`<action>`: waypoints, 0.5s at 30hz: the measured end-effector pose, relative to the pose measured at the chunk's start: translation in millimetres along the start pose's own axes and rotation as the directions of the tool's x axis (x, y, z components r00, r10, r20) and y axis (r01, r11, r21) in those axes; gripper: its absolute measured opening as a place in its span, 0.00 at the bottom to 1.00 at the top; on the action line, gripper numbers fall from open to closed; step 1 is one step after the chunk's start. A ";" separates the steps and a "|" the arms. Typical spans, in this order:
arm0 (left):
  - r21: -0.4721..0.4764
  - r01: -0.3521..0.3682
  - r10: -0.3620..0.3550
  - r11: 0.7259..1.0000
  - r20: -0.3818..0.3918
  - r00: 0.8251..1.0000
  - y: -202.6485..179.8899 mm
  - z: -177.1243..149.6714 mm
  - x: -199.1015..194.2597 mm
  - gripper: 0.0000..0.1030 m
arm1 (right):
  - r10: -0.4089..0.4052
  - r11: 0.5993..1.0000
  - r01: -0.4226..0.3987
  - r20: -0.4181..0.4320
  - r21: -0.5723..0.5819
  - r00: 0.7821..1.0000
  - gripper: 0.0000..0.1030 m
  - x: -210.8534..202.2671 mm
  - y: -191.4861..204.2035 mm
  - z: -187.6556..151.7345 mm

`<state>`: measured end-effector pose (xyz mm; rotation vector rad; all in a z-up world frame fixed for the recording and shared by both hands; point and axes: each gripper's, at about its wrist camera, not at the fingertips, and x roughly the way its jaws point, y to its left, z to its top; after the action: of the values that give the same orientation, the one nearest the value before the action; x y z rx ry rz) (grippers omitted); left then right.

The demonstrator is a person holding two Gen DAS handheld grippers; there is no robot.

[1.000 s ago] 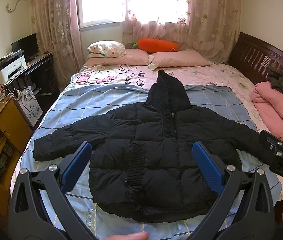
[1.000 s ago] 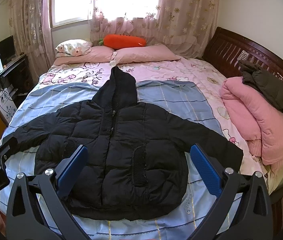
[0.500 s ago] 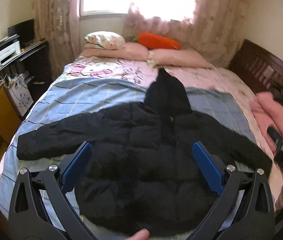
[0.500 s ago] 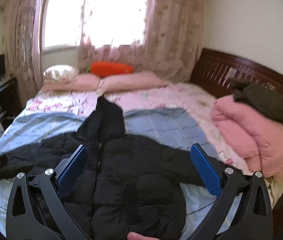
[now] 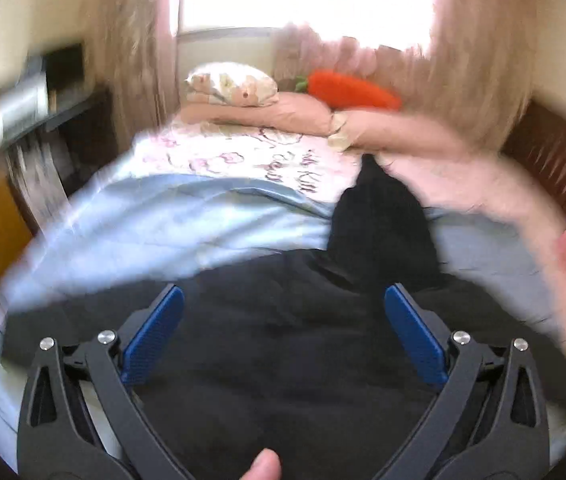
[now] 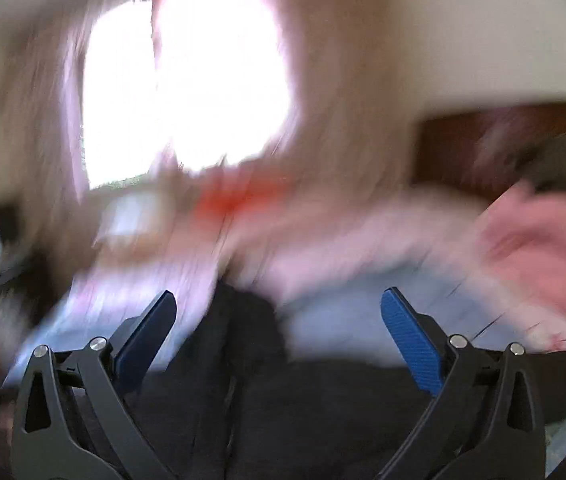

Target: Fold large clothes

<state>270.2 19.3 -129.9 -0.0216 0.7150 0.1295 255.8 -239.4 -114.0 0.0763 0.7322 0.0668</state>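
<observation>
Now both claws spread wide, empty: left claw [image 5: 283, 336], right claw [image 6: 279, 338] above black jacket [image 5: 283, 344] (blurred) on bed [image 5: 163, 216].

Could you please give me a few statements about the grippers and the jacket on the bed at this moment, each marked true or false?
1. The left gripper is open with nothing between its blue pads. True.
2. The right gripper is shut on a sleeve of the black jacket. False: it is open and holds nothing.
3. The jacket lies on the bed with its hood pointing toward the pillows. True.
4. An orange carrot-shaped cushion lies on the jacket. False: it rests at the head of the bed, by the pillows, apart from the jacket.
5. The right wrist view is sharp. False: it is heavily blurred.
</observation>
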 end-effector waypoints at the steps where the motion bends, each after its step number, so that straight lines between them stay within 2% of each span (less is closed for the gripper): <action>1: 0.004 0.030 -0.030 1.000 -0.030 0.999 -5.0 13.2 19.3 0.98 | -0.009 0.999 0.004 -0.084 -0.054 0.996 0.98 31.5 1.6 7.2; 2: -0.074 0.131 -0.137 0.989 -0.082 0.987 -2.5 29.8 51.3 0.98 | -0.047 0.993 0.039 -0.071 -0.110 0.996 0.96 55.8 2.2 15.2; 3: -0.143 0.158 -0.179 0.977 -0.145 0.973 -2.7 44.2 83.3 0.98 | -0.093 0.985 0.091 -0.011 -0.147 0.996 0.96 68.1 3.9 21.2; 4: -0.160 0.123 -0.158 0.979 -0.223 0.962 -7.5 61.1 120.8 0.98 | -0.133 0.972 0.146 0.080 -0.185 0.988 0.96 80.9 5.1 31.1; 5: -0.147 0.098 -0.133 0.984 -0.243 0.961 -13.4 70.0 146.8 0.98 | -0.102 0.966 0.139 0.171 -0.217 0.980 0.96 96.8 4.8 46.4; 7: -0.164 0.106 -0.141 0.981 -0.220 0.965 -25.3 97.2 211.7 0.98 | -0.056 0.968 0.109 0.227 -0.225 0.972 0.99 132.2 -0.8 75.2; 8: -0.183 0.121 -0.159 0.976 -0.209 0.965 -29.2 106.9 235.0 0.98 | -0.024 0.974 0.073 0.223 -0.216 0.975 0.99 151.6 -5.7 86.3; 9: -0.202 0.171 -0.211 0.964 -0.195 0.958 -33.5 116.3 258.7 0.98 | 0.027 0.977 0.019 0.211 -0.213 0.977 0.99 181.4 -13.8 101.4; 10: -0.223 0.239 -0.280 0.945 -0.174 0.944 -38.2 122.2 282.1 0.97 | 0.032 0.982 0.009 0.212 -0.190 0.977 0.99 207.4 -23.4 108.7; 11: -0.246 0.336 -0.370 0.909 -0.109 0.923 -41.9 122.8 304.5 0.96 | -0.024 0.995 0.047 0.230 -0.091 0.973 0.99 234.6 -40.3 113.2; 12: -0.240 0.390 -0.412 0.889 -0.048 0.910 -43.4 116.9 318.0 0.96 | -0.046 0.998 0.052 0.229 -0.020 0.972 0.99 247.8 -52.4 109.9; 13: -0.215 0.409 -0.420 0.887 -0.004 0.908 -45.5 107.7 325.7 0.96 | 0.003 0.999 -0.012 0.210 0.042 0.978 0.99 262.3 -65.6 99.9; 14: -0.170 0.397 -0.398 0.902 0.030 0.917 -51.7 98.7 340.8 0.96 | 0.101 0.989 -0.118 0.177 0.090 0.979 0.99 282.6 -78.9 88.8; 15: -0.161 0.376 -0.380 0.913 0.009 0.925 -55.5 95.1 350.4 0.96 | 0.129 0.982 -0.146 0.145 0.117 0.981 0.99 292.7 -83.4 83.6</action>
<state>601.1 9.2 -289.0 -0.3148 0.7093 -0.1868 531.8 -300.6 -254.5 0.2513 0.5922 0.1461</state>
